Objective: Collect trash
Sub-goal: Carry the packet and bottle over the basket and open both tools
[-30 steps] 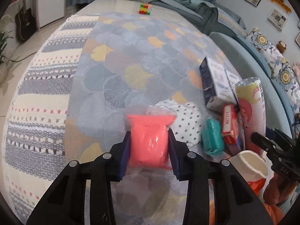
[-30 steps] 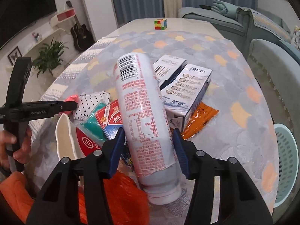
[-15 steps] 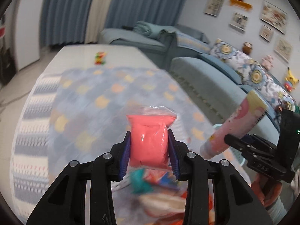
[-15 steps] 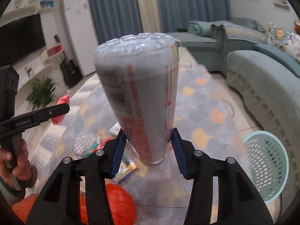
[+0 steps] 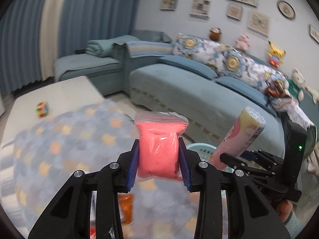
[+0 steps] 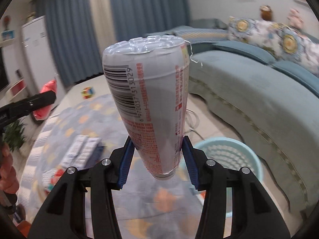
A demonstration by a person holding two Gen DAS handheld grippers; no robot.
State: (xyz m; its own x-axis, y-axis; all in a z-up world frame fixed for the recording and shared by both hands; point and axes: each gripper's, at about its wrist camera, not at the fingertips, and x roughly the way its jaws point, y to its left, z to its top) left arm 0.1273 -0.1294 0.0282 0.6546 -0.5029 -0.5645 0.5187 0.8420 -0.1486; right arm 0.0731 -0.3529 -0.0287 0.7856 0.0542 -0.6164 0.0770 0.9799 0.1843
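Observation:
My left gripper (image 5: 159,160) is shut on a pink plastic bag (image 5: 158,147) and holds it in the air above the table. My right gripper (image 6: 157,157) is shut on a tall printed drink bottle (image 6: 149,107), held upside down with its base up. The bottle also shows in the left wrist view (image 5: 239,137), to the right of the bag. A light blue mesh waste basket (image 6: 229,155) stands on the floor beyond the table edge, just right of the bottle; its rim shows in the left wrist view (image 5: 201,146). The pink bag shows at the left in the right wrist view (image 6: 46,99).
The table with its patterned cloth (image 5: 59,149) carries white and blue cartons (image 6: 81,153), an orange packet (image 5: 125,207) and a colour cube (image 5: 42,109). A blue sofa (image 5: 199,91) runs along the right, behind the basket.
Both grippers have lifted their items off the table and swung right toward the sofa side. The waste basket has come into view under the bottle.

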